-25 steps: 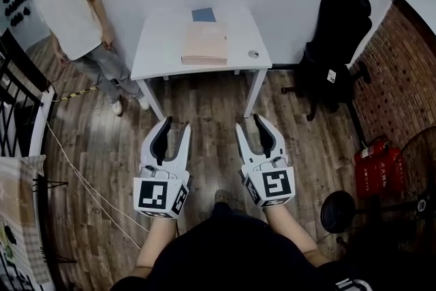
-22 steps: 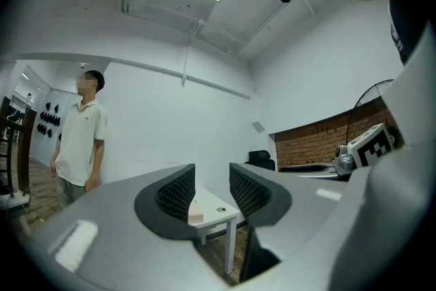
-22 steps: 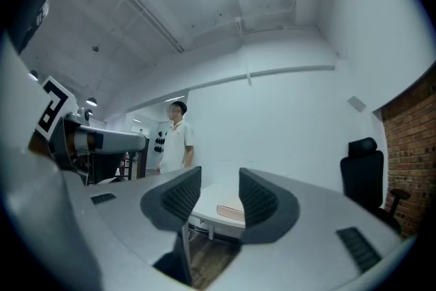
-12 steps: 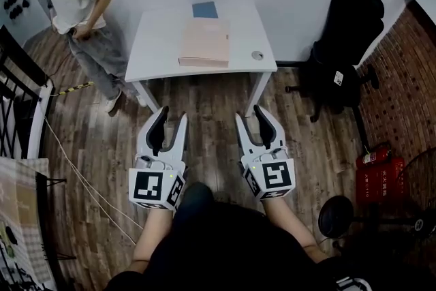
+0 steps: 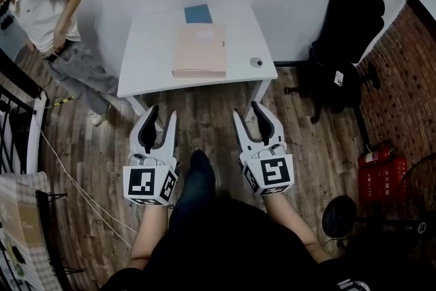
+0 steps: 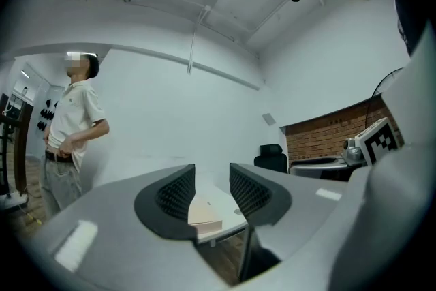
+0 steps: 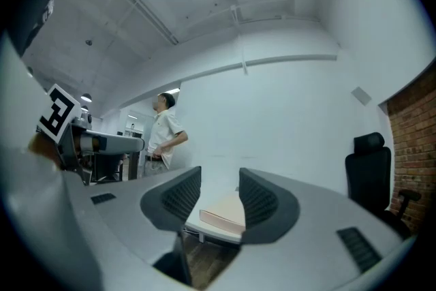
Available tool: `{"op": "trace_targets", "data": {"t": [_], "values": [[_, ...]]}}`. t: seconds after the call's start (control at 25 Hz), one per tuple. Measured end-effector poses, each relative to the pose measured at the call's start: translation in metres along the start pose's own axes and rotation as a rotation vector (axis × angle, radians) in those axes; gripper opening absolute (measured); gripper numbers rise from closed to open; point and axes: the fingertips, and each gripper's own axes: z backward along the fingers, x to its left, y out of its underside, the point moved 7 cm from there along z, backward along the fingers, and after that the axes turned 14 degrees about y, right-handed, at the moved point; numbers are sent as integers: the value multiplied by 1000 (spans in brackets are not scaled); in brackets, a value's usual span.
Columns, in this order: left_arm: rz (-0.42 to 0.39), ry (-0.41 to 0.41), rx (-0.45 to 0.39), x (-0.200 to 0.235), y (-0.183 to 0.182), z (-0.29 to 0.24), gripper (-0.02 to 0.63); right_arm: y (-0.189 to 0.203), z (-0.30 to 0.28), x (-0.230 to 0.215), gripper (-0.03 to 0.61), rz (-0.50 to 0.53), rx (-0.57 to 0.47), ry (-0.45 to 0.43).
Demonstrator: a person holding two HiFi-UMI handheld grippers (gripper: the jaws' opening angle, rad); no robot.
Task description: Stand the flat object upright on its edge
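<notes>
A flat pinkish book (image 5: 200, 50) lies face down on the white table (image 5: 150, 58), near its front edge. It also shows far off between the jaws as the pinkish book (image 6: 204, 213) in the left gripper view and the pinkish book (image 7: 225, 214) in the right gripper view. My left gripper (image 5: 158, 120) and right gripper (image 5: 248, 114) hang over the wooden floor short of the table, both open with nothing between the jaws.
A small blue book (image 5: 198, 13) lies at the table's back edge, a small round object (image 5: 256, 62) near its right front corner. A person (image 5: 48, 17) stands left of the table. A black office chair (image 5: 344, 37) and red fire extinguishers (image 5: 380, 174) stand at the right.
The view has shifted so the table sits a little lower and closer. The person at the left has stepped farther left. My grippers have drifted slightly toward the table, jaws unchanged.
</notes>
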Motion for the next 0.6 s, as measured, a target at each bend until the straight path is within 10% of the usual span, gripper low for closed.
{"op": "trace_targets", "data": {"t": [0.6], "values": [[37, 129, 67, 181, 53, -167, 147, 43, -236, -7, 141, 6, 72, 47]]}}
